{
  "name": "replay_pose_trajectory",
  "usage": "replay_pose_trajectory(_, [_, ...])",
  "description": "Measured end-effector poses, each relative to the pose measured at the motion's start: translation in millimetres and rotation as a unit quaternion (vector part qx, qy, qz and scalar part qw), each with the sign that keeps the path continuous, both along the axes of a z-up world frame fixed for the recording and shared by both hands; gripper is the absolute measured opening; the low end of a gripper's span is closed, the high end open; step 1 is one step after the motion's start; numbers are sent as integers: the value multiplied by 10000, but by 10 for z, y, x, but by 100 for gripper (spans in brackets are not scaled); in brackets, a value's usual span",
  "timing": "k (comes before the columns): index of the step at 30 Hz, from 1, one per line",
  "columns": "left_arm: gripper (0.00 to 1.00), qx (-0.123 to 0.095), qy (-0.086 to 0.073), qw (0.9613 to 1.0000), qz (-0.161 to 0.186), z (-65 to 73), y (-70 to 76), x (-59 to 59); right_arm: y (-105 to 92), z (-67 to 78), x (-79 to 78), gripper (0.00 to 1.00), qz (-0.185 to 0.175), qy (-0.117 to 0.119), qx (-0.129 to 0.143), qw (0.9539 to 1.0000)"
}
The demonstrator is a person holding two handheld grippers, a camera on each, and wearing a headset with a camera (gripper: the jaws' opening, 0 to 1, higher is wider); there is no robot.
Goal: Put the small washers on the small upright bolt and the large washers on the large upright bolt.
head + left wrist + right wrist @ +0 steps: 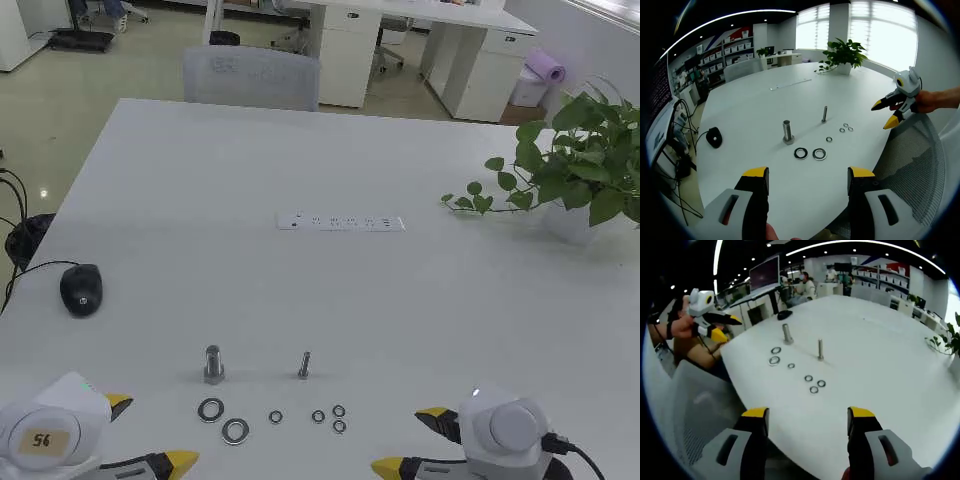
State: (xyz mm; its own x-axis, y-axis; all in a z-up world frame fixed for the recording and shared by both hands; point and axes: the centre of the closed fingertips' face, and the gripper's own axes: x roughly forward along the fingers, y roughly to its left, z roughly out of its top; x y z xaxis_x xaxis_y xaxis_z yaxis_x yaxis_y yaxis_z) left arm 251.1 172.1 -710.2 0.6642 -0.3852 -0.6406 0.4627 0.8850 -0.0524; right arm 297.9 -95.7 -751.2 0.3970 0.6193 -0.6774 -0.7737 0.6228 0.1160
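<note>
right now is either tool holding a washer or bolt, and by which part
Nothing is held. The left tool and right tool are both open and empty; the washers lie on the table.

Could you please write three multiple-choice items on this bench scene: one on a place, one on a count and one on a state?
1. In the head view, where does the large bolt stand relative to the small bolt?
A) to its left
B) to its right
C) behind it

2. How many small washers lie on the table?
A) two
B) six
C) four

3. What state is the left gripper in?
A) shut on a washer
B) open and empty
C) shut on a bolt

Answers:
1 A, the thick bolt stands left of the thin one.
2 C, four small rings lie in front of the small bolt.
3 B, its yellow-tipped jaws stand apart with nothing between them.
</note>
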Motion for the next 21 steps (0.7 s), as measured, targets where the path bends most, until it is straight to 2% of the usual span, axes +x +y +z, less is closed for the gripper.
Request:
replay_pose_trajectory(6, [63,5,-3,10000,22,8,23,23,33,16,16,57,31,43,57,10000])
replay_pose_trajectory(21, [63,-33,14,9999,125,12,75,47,125,-32,58,61,103,132,106,9998])
